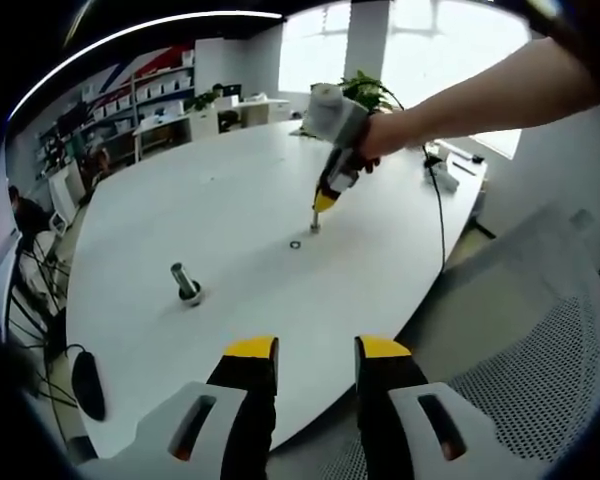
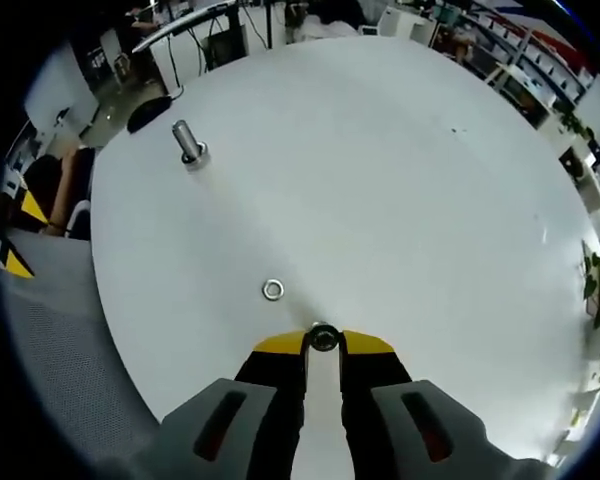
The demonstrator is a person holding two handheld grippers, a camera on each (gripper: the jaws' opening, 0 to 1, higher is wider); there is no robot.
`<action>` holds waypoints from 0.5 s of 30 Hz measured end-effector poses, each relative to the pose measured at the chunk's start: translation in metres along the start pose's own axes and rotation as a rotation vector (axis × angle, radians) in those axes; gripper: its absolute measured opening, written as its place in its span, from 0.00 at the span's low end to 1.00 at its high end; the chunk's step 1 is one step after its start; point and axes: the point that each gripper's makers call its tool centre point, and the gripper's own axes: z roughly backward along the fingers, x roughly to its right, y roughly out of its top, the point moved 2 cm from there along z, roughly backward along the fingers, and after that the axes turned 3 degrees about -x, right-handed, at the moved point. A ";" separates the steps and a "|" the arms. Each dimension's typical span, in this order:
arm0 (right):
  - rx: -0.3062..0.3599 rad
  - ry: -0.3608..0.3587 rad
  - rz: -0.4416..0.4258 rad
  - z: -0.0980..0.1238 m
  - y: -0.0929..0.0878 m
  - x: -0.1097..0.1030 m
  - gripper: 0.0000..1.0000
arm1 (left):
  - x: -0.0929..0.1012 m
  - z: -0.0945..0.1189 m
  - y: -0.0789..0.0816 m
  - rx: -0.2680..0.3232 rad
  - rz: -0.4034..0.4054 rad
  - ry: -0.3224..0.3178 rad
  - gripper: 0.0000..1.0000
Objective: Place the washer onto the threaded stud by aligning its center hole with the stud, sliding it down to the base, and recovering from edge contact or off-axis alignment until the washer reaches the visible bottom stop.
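A: Where does the threaded stud (image 1: pixel 186 282) stand, and which way does its long axis run?

B: It stands upright on the white worktop (image 1: pixel 230 200), axis rising straight off the surface, a wider base at its foot. In the right gripper view the stud (image 2: pixel 188 144) sits far up the worktop (image 2: pixel 400 180), well apart from the right tool.

A: And the washer?

B: One washer (image 1: pixel 295 244) lies flat on the worktop, hole facing up, just beside the right tool's tips. The right gripper view shows it (image 2: pixel 272 290) near those tips, a little to their left, not touching them.

A: What is the right tool doing?

B: The right tool (image 2: pixel 323 342) has its yellow-tipped jaws drawn nearly together, pinching a small round metal part (image 2: pixel 323 338) between the tips. In the left gripper view that tool (image 1: pixel 318 215) points down at the worktop, held by a person's hand (image 1: pixel 365 150), the small part (image 1: pixel 315 227) at its tips touching or almost touching the surface; I cannot tell which.

A: The left tool?

B: The left tool (image 1: pixel 315 350) is spread, a clear gap between its jaws, nothing between them, hanging off the near edge of the worktop above a mesh chair (image 1: pixel 540 340)
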 end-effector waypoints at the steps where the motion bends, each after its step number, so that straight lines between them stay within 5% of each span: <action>1: -0.006 0.000 -0.001 -0.002 -0.001 0.001 0.13 | 0.000 0.000 0.000 -0.001 0.001 -0.001 0.29; 15: -0.059 -0.005 0.014 -0.030 -0.008 -0.003 0.13 | 0.000 -0.001 -0.002 -0.009 0.009 0.001 0.28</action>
